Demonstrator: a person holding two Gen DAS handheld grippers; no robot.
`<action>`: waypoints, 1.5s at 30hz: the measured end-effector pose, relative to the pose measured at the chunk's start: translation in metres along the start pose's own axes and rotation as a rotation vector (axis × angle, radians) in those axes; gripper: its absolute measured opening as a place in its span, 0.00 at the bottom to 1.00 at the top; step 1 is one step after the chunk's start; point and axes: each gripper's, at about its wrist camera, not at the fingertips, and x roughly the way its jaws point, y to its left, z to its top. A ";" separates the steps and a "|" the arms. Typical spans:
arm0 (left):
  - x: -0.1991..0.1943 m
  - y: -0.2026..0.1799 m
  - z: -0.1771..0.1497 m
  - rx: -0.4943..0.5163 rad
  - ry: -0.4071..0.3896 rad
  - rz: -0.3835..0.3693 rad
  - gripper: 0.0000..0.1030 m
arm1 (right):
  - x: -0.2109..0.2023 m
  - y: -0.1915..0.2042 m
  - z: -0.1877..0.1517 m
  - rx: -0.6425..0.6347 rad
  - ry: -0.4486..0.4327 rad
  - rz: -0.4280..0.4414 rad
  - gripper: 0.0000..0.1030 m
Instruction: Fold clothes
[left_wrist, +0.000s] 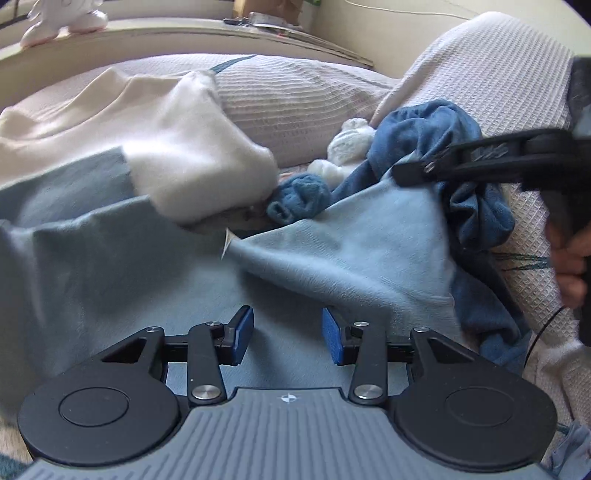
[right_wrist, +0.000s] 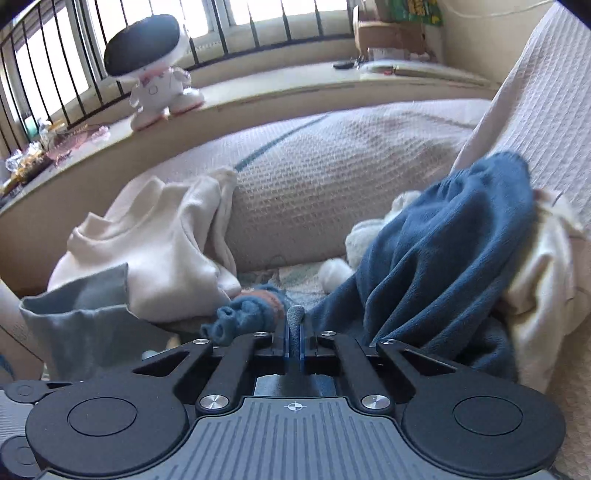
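Note:
A light blue garment (left_wrist: 332, 258) lies spread on the bed. My left gripper (left_wrist: 288, 338) hovers just over it, open, with nothing between its blue pads (left_wrist: 242, 336). My right gripper (left_wrist: 402, 176) comes in from the right and is shut on a raised edge of this garment. In the right wrist view a narrow fold of the cloth (right_wrist: 295, 317) sticks up between the closed jaws of the right gripper (right_wrist: 294, 339). A dark blue garment (left_wrist: 424, 125) is bunched behind it. A cream garment (left_wrist: 192, 158) lies at the left, and a rolled blue sock (left_wrist: 299, 199) sits between them.
White fluffy socks (left_wrist: 351, 144) rest against a waffle-textured pillow (left_wrist: 314, 99). A second pillow (left_wrist: 498, 74) leans at the right. A toy astronaut (right_wrist: 155, 74) stands on the window ledge (right_wrist: 277, 96) behind the bed. A hand (left_wrist: 572, 266) grips the right gripper's handle.

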 end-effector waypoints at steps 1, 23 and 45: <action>0.002 -0.002 0.004 0.006 -0.005 0.002 0.36 | -0.014 -0.001 0.003 0.007 -0.037 -0.010 0.04; -0.055 0.049 0.003 -0.064 -0.046 0.188 0.44 | -0.006 0.095 -0.109 -0.217 0.162 0.251 0.16; -0.096 0.034 -0.036 -0.049 -0.001 0.222 0.49 | -0.044 0.052 -0.102 -0.499 0.076 0.014 0.01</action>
